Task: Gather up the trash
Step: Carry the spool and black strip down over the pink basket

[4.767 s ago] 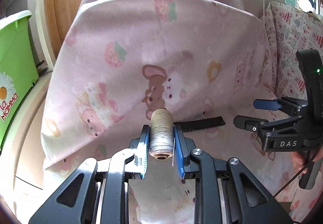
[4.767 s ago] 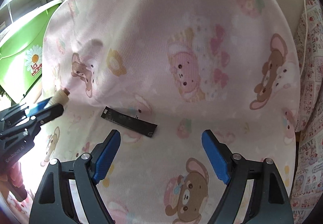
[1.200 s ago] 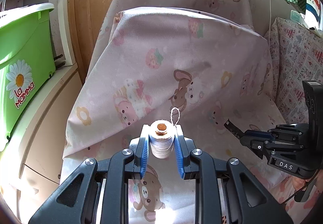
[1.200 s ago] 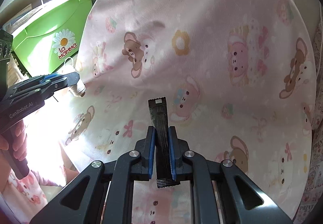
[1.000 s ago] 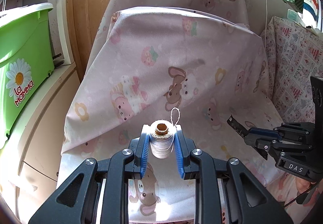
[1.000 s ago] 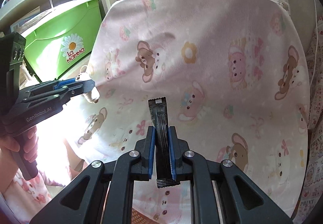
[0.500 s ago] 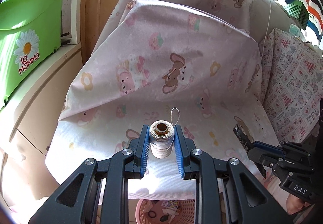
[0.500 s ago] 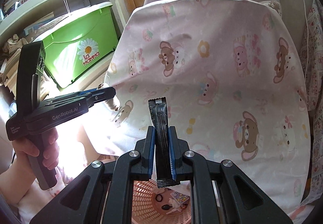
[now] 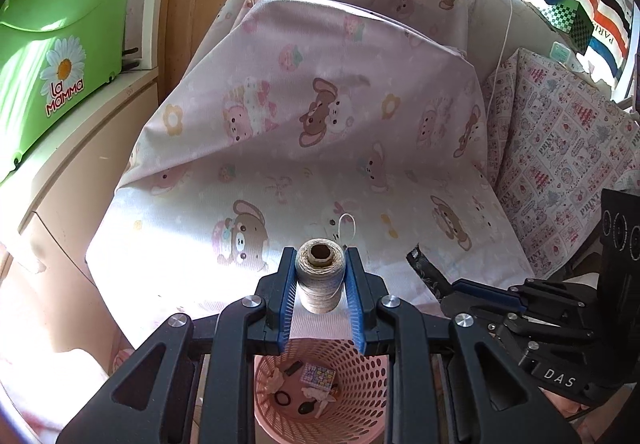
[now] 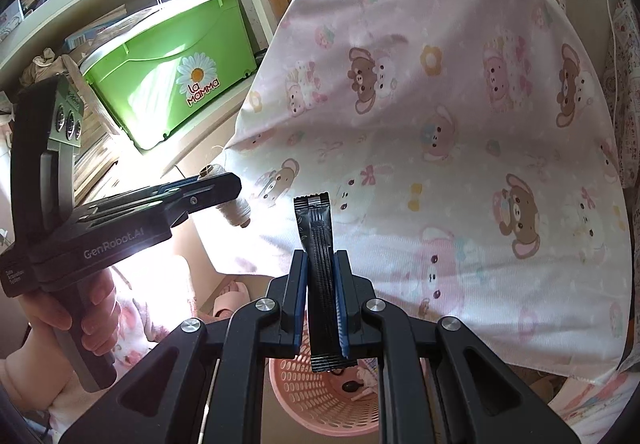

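Pink cotton printed with bears and rabbits covers the cushion (image 9: pixel 320 148) that fills most of both views, sunlit along its near edge. A second cushion (image 9: pixel 560 148) in a stamp-like print leans at its right side.

To the left a green tub (image 10: pixel 172 68) with a white lid and a daisy label stands on a pale shelf (image 9: pixel 72 148); its inside is hidden. Above it a higher shelf holds books and small things too blurred to tell.

Below the cushion's near edge stands a pink perforated basket (image 9: pixel 360 376). In it lie a small patterned packet, a black ring, a dark strip and some pale scraps; the right wrist view shows only a dark lump and a pink scrap there.

The left gripper (image 9: pixel 322 286) pinches a spool (image 9: pixel 320 276) of pale thread between its blue pads, spool upright with its cardboard core facing the camera and a loose loop of thread rising beside it. In the left wrist view the spool hangs just above the basket's far rim. A hand (image 10: pixel 80 308) grips this tool's handle.

The right gripper (image 10: pixel 322 300) is pressed onto a black sachet (image 10: pixel 318 244), long and narrow, which stands upright between the pads and sticks out above and below them. Its lower end hangs over the basket's mouth.
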{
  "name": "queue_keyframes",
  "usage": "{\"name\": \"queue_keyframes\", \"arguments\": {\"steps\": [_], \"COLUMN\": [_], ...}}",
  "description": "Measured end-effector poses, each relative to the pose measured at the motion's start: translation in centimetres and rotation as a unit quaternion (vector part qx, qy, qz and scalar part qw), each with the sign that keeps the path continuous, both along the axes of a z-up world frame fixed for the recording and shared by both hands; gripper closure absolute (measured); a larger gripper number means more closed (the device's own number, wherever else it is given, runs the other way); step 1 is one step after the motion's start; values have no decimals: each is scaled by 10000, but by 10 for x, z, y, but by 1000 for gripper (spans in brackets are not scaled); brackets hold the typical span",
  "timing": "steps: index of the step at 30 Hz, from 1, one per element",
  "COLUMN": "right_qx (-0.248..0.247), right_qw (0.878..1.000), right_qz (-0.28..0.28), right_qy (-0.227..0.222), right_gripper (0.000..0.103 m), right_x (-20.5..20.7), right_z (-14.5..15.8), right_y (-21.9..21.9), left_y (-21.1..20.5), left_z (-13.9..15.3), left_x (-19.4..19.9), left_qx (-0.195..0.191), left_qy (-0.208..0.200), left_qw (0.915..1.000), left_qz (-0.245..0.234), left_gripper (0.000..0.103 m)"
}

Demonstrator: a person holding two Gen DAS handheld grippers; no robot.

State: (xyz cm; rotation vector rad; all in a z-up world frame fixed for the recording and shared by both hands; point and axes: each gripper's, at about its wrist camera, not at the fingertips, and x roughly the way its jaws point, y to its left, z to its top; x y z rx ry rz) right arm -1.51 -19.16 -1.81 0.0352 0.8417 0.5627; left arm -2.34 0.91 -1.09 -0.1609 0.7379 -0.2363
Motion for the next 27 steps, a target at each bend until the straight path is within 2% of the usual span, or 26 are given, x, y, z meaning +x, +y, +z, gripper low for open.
{"name": "queue_keyframes", "arguments": {"steps": [4,11,15,19,24,27], "right_qx": [25,-88,-185,-265,-397,-586], "right_qw": [9999,9984,9969,9947,9903,9871], "right_qz": [37,126,144,139,120,3], "right_qy": [162,541,751,983,1328,1493], "right_gripper": [89,88,88,88,88,88], "right_x": [-6,-10,-12,-9,-3,0], "right_z": [-8,-28,-41,-56,-81,-98], "right_y": [2,12,18,20,23,27], "left_y": [-1,1,2,-1,-1,-2], "left_z": [-7,-30,-43,-50,-73,-90], "left_x": [-13,-7,-4,-2,6,12], "left_qx": [-61,-203,-602,-541,-558,-751], "left_qy": [135,757,1131,1327,1830,2142], "left_qw": [9999,9969,9914,9893,9813,9737], "left_qz": [-2,11,-254,-271,-200,-208], "left_gripper": [81,81,81,81,81,81]}}
